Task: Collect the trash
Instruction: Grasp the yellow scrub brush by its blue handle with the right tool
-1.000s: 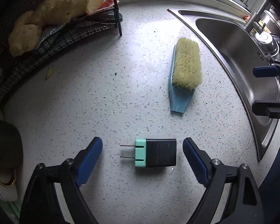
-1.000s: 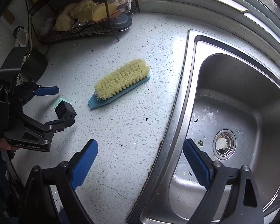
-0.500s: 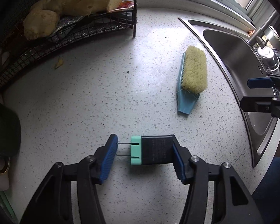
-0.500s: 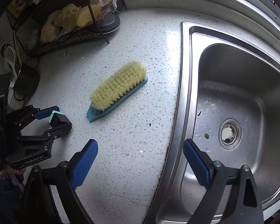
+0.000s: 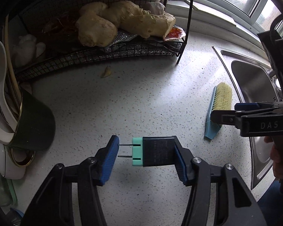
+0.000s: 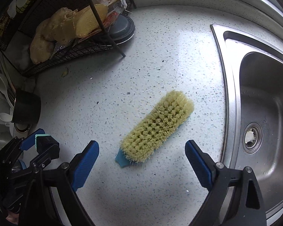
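A black charger plug (image 5: 156,151) with a mint-green face and two metal prongs hangs above the speckled counter (image 5: 122,103). My left gripper (image 5: 145,160) is shut on it, one pad on the prong tips and the other on the black end. The right wrist view shows this left gripper (image 6: 37,146) with the charger (image 6: 45,141) at the lower left. A scrub brush (image 6: 156,126) with yellow bristles and a blue back lies on the counter. My right gripper (image 6: 141,150) hangs open just above its near end, touching nothing. Its fingers (image 5: 243,111) reach in from the right in the left wrist view.
A black wire rack (image 5: 122,54) holding ginger roots (image 5: 122,22) stands at the back left. A dark cup (image 5: 34,124) with white spoons sits at the left. A small yellowish scrap (image 5: 106,72) lies before the rack. The steel sink (image 6: 264,113) is at the right.
My left gripper closed on the charger and lifted it off the counter. My right gripper moved left, from over the sink's edge to over the brush, and stayed open.
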{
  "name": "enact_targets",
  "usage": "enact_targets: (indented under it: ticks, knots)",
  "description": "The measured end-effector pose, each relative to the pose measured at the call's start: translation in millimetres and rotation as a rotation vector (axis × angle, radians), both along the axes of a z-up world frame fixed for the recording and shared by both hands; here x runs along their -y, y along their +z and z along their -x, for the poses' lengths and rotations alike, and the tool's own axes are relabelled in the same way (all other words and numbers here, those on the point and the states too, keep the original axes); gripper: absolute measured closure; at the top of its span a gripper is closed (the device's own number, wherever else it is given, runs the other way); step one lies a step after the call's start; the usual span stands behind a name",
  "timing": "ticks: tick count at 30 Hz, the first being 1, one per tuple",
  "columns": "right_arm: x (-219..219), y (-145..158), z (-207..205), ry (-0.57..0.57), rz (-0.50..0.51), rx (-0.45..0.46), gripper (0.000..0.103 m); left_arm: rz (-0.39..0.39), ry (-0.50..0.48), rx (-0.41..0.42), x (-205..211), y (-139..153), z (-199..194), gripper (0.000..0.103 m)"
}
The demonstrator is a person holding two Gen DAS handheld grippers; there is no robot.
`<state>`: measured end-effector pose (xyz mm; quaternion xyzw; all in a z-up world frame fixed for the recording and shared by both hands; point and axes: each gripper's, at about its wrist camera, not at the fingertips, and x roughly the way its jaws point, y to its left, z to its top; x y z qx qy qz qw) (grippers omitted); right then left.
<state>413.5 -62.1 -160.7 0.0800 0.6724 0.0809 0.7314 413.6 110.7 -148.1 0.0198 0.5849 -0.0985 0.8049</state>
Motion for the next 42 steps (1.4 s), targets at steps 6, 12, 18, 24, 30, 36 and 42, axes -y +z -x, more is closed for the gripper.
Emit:
enact_targets:
  ticks: [6,12,18,24,30,36,42]
  knots:
    - [-12,-13,-14,0.015,0.067,-0.02,0.012,-0.03,0.001,-0.009,-3,5,-1,0.05]
    - [-26,-17,-19,0.119,0.188,0.026,0.032,-0.043,0.001,-0.018,-3,5,9,0.05]
    - [-36,-11,-4,0.228,0.208,0.083,0.054,-0.048,0.023,-0.026,-8,6,21,0.05]
    - [-41,-6,27,0.351,0.162,0.11,0.063,-0.026,0.034,-0.022,6,5,38,0.05]
    - [-31,4,64,0.431,0.139,0.131,0.065,-0.027,0.035,-0.025,23,5,60,0.05]
    - [-14,34,101,0.461,0.112,0.187,0.066,-0.019,0.044,-0.013,40,12,83,0.05]
    - [9,68,142,0.494,0.098,0.257,0.07,-0.009,0.031,0.014,65,26,110,0.05]
